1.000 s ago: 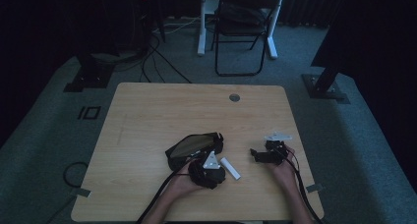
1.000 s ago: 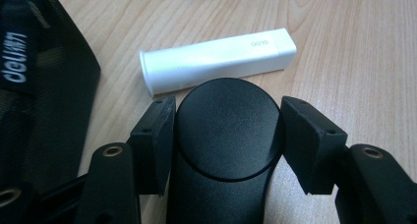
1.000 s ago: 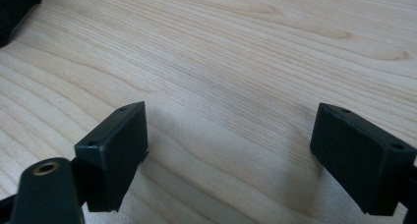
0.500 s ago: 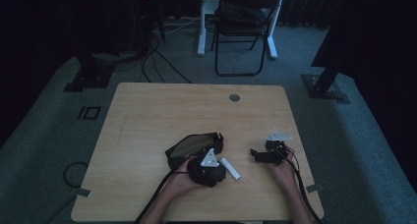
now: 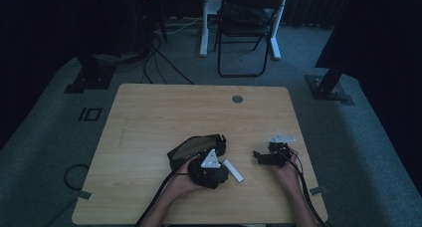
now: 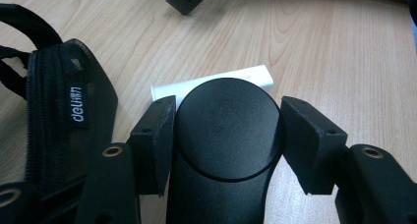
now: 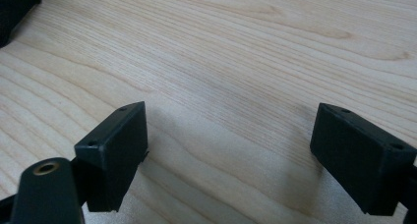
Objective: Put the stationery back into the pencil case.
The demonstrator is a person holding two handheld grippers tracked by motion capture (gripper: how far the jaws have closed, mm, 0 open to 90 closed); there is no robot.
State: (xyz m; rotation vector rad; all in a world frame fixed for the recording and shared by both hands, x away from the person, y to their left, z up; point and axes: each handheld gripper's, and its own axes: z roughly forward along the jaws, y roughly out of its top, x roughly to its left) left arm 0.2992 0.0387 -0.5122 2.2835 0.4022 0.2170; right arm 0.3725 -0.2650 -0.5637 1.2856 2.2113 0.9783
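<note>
Black round object (image 6: 227,130) in left claw (image 6: 226,145) hides white box (image 6: 211,84).

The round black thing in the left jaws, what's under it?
Under the black thing lies a white box, flat on the table; only the box's far edge shows, the rest is covered.

Matt blk plastic bottle (image 6: 226,130), wood-grain table (image 6: 319,47)

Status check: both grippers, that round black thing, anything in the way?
Left gripper shut on round black object. Right gripper open, nothing between jaws, low over the table. White box just behind the object, black mesh pouch beside it.
</note>
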